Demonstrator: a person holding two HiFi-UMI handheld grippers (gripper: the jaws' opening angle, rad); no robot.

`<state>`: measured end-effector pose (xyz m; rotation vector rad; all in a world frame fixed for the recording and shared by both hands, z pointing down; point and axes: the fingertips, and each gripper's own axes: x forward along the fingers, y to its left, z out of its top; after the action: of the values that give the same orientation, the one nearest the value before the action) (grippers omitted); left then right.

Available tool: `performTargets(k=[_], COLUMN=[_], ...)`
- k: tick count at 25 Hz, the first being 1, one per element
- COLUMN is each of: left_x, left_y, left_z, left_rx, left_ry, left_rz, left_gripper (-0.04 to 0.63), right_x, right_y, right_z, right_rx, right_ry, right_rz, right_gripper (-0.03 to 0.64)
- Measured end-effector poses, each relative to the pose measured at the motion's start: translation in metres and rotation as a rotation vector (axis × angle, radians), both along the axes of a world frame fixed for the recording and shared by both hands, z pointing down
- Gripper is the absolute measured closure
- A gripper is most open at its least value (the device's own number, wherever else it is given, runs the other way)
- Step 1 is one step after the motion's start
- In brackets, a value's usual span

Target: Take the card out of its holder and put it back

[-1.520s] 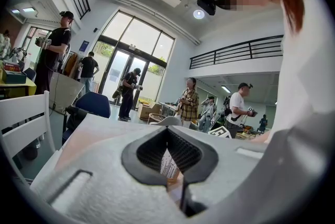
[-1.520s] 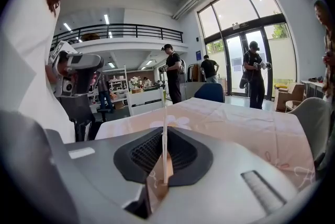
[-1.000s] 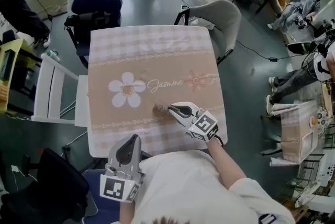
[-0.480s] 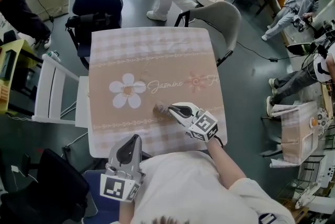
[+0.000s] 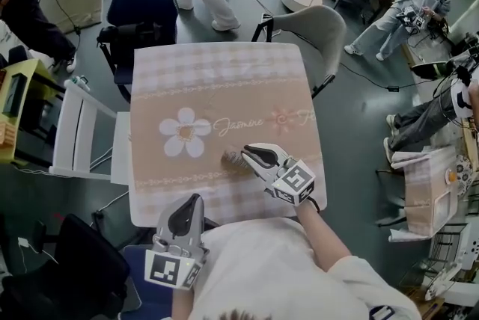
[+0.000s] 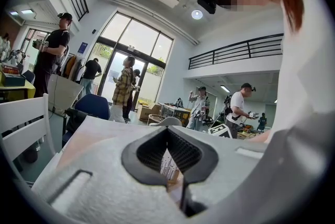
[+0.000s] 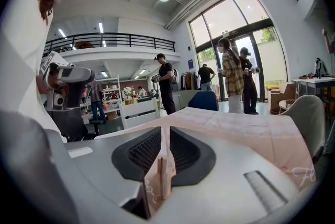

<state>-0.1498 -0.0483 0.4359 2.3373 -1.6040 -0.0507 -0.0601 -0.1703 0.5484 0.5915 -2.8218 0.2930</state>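
Head view: my right hand-held gripper pinches the card holder near the "Jasmine" script on the tabletop; my left hand-held gripper clamps the card, print illegible.

Holder in right hand-held gripper, on table; card in left hand-held gripper, nearer.

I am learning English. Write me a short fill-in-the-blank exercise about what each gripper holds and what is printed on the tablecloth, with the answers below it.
1. The left gripper is shut on a white printed ____.
2. The right gripper is shut on the beige patterned ____ meant to contain it.
3. The tablecloth shows a big white ____ beside the word "Jasmine".
Missing words: card; holder; flower.
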Motion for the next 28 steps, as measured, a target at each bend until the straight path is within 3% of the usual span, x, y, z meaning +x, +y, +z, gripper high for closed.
performTargets(k=[8, 14, 28], left_x=[0.005, 0.011, 0.061], left_y=[0.003, 0.007, 0.039], left_z=[-0.002, -0.004, -0.012], left_rx=[0.004, 0.008, 0.010], left_ry=[-0.018, -0.018, 0.010], left_rz=[0.028, 0.049, 0.099], left_gripper=[0.592, 0.592, 0.592], right_x=[0.015, 0.049, 0.126], right_y=[0.004, 0.025, 0.104], right_z=[-0.081, -0.136, -0.147], right_rx=[0.119, 0.174, 0.118], right_ry=[-0.156, -0.269, -0.281], right_rz=[0.077, 0.202, 0.384], right_gripper=[0.608, 0.615, 0.615])
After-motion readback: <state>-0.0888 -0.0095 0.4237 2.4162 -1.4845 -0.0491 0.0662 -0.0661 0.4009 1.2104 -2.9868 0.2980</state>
